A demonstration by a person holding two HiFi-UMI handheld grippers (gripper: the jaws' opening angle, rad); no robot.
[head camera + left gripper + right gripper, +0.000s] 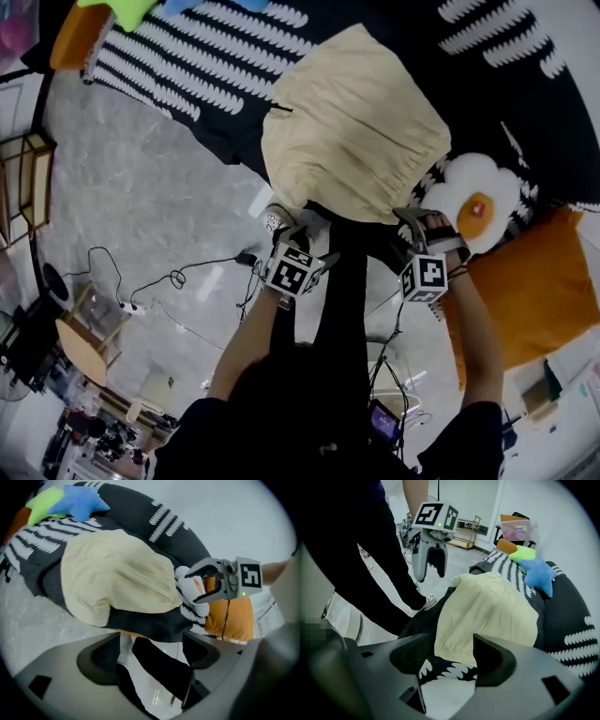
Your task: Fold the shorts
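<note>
I log one grey marbled floor (159, 216) and, on it, one bed with a black cover (216, 75) printed in white scalloped stripes. One pair of cream shorts (356, 131), soft cloth gathered along its near edge, lies folded on the cover by the bed's near edge. Soft items on the bed:
- two of orange cushion (534, 291)
- one fried-egg plush (473, 202)
- one blue star (79, 503)
- one green star (44, 501)

Two tools: the left hand-held gripper (150, 653) has its jaws spread and pinches nothing. The right hand-held gripper (447, 660) likewise has its jaws spread and is empty.

Shorts (356, 131) matt cream cloth, softly creased; bedcover (216, 66) dark patterned cloth; floor (150, 206) smooth, marbled.
</note>
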